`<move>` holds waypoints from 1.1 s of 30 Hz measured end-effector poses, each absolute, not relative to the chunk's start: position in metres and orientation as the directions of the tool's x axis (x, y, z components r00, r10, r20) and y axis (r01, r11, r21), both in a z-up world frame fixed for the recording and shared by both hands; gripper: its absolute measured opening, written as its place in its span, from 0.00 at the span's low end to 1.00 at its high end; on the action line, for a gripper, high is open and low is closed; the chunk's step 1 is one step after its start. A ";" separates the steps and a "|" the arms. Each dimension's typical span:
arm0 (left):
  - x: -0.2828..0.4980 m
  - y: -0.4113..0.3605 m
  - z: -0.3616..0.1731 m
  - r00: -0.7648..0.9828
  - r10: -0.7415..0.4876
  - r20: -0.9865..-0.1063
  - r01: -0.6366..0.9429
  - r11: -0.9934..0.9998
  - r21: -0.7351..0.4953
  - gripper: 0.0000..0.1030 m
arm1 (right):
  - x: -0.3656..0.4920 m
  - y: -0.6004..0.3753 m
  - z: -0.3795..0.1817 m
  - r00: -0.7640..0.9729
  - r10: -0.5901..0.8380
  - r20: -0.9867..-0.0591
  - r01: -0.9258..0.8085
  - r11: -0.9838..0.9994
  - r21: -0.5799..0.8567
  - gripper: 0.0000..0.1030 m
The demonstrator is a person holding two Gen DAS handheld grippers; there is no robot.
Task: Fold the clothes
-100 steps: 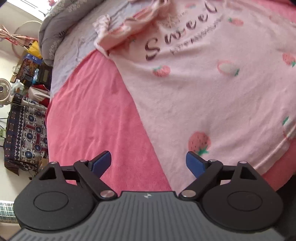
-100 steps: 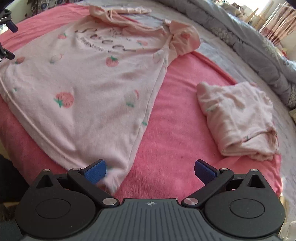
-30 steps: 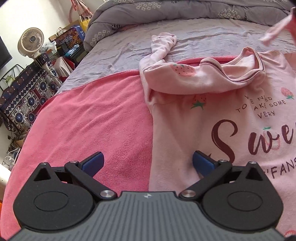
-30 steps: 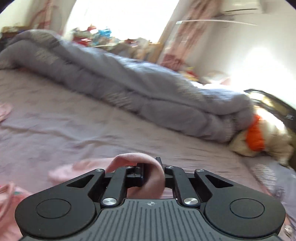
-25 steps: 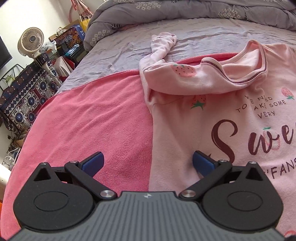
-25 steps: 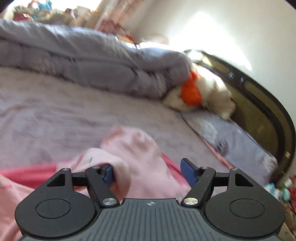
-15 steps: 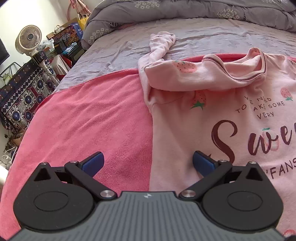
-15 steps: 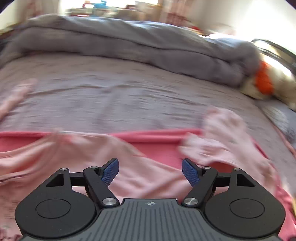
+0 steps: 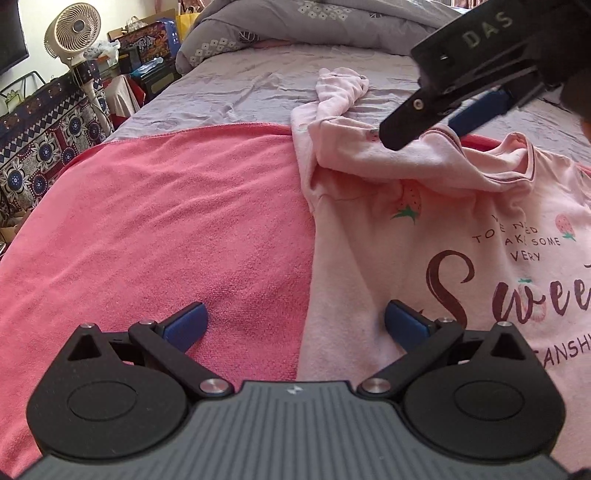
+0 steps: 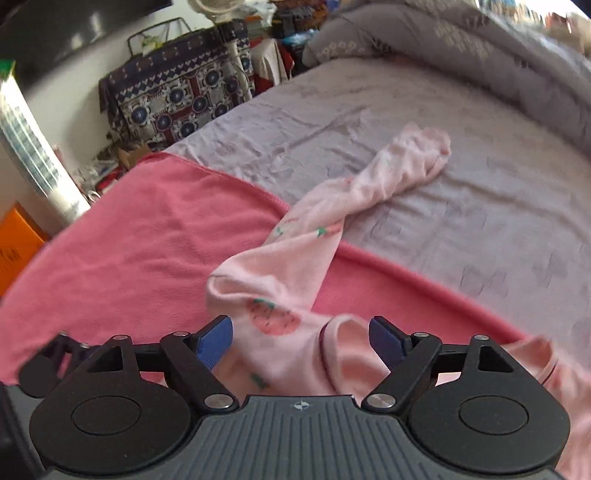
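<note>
Shirt [image 9: 424, 236] soft & floppy, we'd pinch sleeve [image 10: 388, 173]; right gripper [image 10: 301, 341] opening, left gripper [image 9: 293, 325] apart, both empty.

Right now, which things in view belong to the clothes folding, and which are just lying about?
Part of the job:
pink shirt
its sleeve
pink towel under it
left gripper
right gripper, jaws opening, above the shirt

Just lying about:
grey quilt
fan
patterned cloth
</note>
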State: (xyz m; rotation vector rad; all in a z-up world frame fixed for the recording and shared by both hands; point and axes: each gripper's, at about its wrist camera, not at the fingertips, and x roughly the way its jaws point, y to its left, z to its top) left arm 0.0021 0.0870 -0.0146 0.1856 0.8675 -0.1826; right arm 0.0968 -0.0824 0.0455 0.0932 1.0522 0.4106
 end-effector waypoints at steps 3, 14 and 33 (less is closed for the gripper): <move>0.000 0.086 -0.015 0.640 -0.085 -0.764 0.234 0.968 0.088 1.00 | 0.100 -0.100 0.036 0.378 0.436 -0.817 -0.166 0.900 0.403 0.56; -0.004 0.085 -0.015 0.651 -0.096 -0.753 0.234 0.969 0.079 1.00 | 0.134 -0.109 0.020 0.411 0.465 -0.784 -0.055 0.871 0.488 0.49; -0.002 0.085 -0.018 0.659 -0.091 -0.746 0.220 0.973 0.076 1.00 | 0.188 -0.140 0.053 0.727 -0.017 -0.687 0.166 0.975 0.151 0.07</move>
